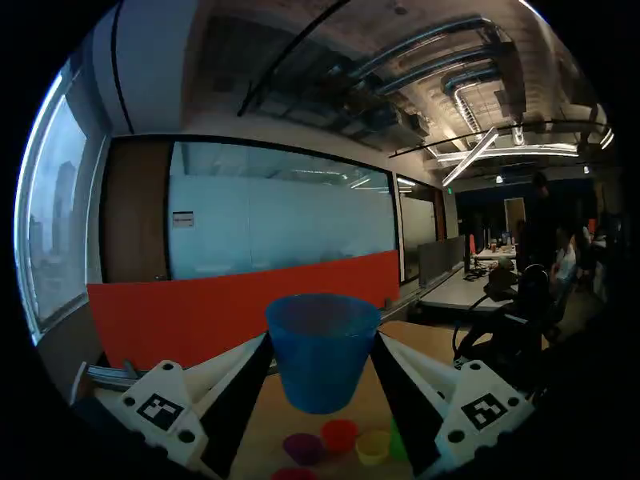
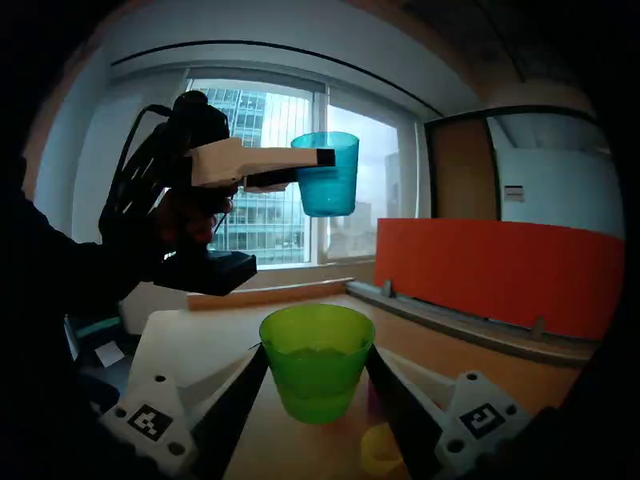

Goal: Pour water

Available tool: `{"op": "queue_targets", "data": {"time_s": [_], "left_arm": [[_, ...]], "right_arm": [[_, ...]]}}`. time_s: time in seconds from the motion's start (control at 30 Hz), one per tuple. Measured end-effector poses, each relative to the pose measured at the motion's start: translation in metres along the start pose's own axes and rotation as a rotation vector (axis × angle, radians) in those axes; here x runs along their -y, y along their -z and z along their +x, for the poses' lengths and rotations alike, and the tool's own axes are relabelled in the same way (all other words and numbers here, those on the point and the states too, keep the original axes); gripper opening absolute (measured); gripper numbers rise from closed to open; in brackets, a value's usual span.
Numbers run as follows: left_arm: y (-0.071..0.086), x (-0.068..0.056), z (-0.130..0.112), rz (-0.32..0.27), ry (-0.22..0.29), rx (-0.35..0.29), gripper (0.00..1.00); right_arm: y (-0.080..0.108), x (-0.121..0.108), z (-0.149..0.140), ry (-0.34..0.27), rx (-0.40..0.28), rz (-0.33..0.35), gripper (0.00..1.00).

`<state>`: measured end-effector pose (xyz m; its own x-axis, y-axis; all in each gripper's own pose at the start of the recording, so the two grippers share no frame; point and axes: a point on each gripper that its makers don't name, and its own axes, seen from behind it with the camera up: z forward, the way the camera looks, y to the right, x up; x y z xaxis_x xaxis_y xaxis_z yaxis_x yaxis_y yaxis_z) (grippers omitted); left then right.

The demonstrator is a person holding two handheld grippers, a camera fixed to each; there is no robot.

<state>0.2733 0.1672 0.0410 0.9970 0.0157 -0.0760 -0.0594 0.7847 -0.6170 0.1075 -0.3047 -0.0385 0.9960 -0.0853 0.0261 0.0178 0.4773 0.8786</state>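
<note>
Green cup (part-filled) and blue cup, both clamped.

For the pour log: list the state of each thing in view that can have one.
blue cup: upright, held up in the air, contents unclear
green cup: upright, held
left gripper: shut on blue cup
right gripper: shut on green cup
small coloured cups: standing mouth up on the table
</note>
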Motion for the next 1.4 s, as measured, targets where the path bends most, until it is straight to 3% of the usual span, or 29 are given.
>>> {"op": "queue_targets", "data": {"time_s": [0.37, 0.67, 1.4], "left_arm": [[0.008, 0.0, -0.014, -0.006, 0.0, 0.022, 0.84], [0.017, -0.002, -0.044, -0.013, 0.003, 0.058, 0.84], [0.03, -0.02, -0.104, -0.051, 0.026, 0.128, 0.84]], "right_arm": [[0.008, -0.01, 0.004, -0.028, 0.0, -0.028, 0.88], [0.03, -0.027, 0.001, -0.028, 0.027, -0.067, 0.88], [0.073, -0.055, 0.003, -0.018, 0.057, -0.135, 0.89]]}}
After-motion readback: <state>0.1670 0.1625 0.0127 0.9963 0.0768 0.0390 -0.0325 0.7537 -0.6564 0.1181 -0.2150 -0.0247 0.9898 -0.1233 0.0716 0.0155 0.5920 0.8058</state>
